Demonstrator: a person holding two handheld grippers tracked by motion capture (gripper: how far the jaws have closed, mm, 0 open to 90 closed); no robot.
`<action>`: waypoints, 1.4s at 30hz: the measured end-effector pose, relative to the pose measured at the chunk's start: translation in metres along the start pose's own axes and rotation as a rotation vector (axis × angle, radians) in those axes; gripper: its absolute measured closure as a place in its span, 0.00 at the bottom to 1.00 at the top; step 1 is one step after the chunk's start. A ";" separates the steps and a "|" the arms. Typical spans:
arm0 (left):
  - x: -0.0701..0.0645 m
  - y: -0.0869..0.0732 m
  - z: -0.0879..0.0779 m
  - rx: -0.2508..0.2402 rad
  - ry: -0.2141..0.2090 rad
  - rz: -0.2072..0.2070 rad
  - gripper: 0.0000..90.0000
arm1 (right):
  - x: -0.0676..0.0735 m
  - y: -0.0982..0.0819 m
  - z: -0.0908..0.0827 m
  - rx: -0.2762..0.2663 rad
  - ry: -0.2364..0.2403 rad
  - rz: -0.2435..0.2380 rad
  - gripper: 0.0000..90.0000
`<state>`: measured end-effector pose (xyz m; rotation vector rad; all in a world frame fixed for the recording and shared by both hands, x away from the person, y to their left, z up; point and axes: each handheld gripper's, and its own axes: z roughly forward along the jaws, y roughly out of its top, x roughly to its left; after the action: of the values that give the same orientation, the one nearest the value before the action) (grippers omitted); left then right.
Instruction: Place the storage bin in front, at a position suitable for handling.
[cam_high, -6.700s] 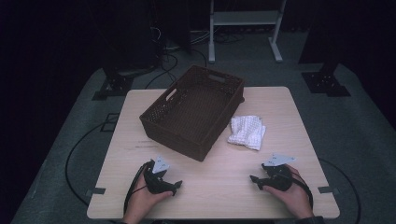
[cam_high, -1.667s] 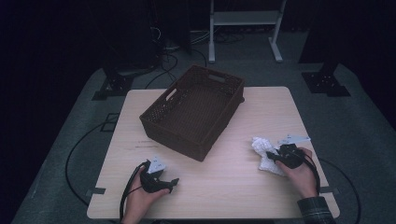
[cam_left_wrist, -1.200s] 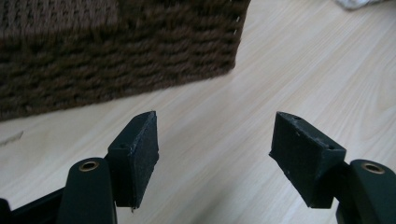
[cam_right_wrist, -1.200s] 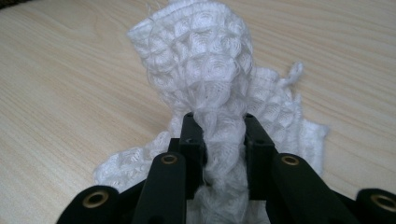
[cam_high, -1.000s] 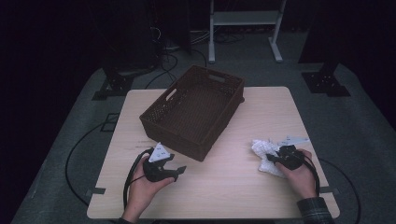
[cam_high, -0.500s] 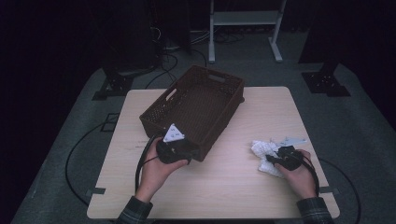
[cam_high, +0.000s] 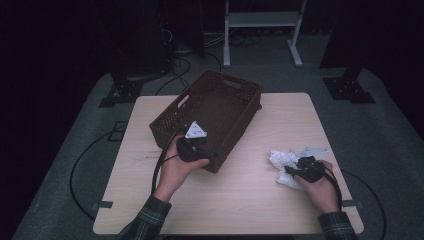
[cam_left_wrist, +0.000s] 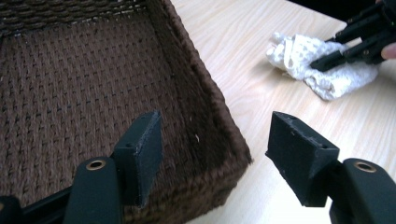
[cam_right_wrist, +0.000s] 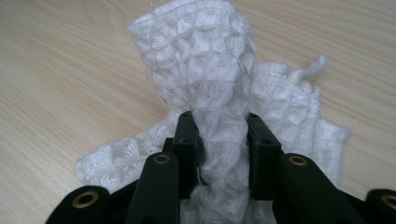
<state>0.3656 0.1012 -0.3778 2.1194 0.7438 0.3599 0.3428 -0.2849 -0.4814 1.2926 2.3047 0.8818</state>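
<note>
At lower right, the right gripper (cam_high: 291, 170) pinched a crumpled white knitted cloth (cam_high: 283, 162) on the pale wooden table (cam_high: 240, 205), while the left gripper (cam_high: 207, 154), jaws apart and empty, hovered over the near corner of the brown woven basket (cam_high: 220, 102) at centre.

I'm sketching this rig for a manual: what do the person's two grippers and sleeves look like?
Both the left gripper and the right gripper are black, each with two blocky jaws, brass-coloured rivets, a grey three-cornered plate on top and a black trailing cable. The sleeves are dark plaid with buttonless-looking cuffs.
</note>
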 end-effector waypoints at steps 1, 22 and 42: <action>0.001 0.001 0.001 0.004 0.000 0.003 0.39 | 0.000 0.000 0.000 0.001 0.000 -0.001 0.77; 0.010 0.034 0.043 0.038 -0.002 0.017 0.47 | -0.001 0.000 0.001 0.002 0.001 -0.004 0.77; 0.023 0.052 0.081 0.116 -0.020 -0.005 0.64 | -0.002 -0.001 0.001 -0.001 0.011 0.001 0.77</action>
<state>0.4432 0.0402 -0.3863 2.2261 0.7754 0.2990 0.3442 -0.2866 -0.4831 1.2914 2.3117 0.8929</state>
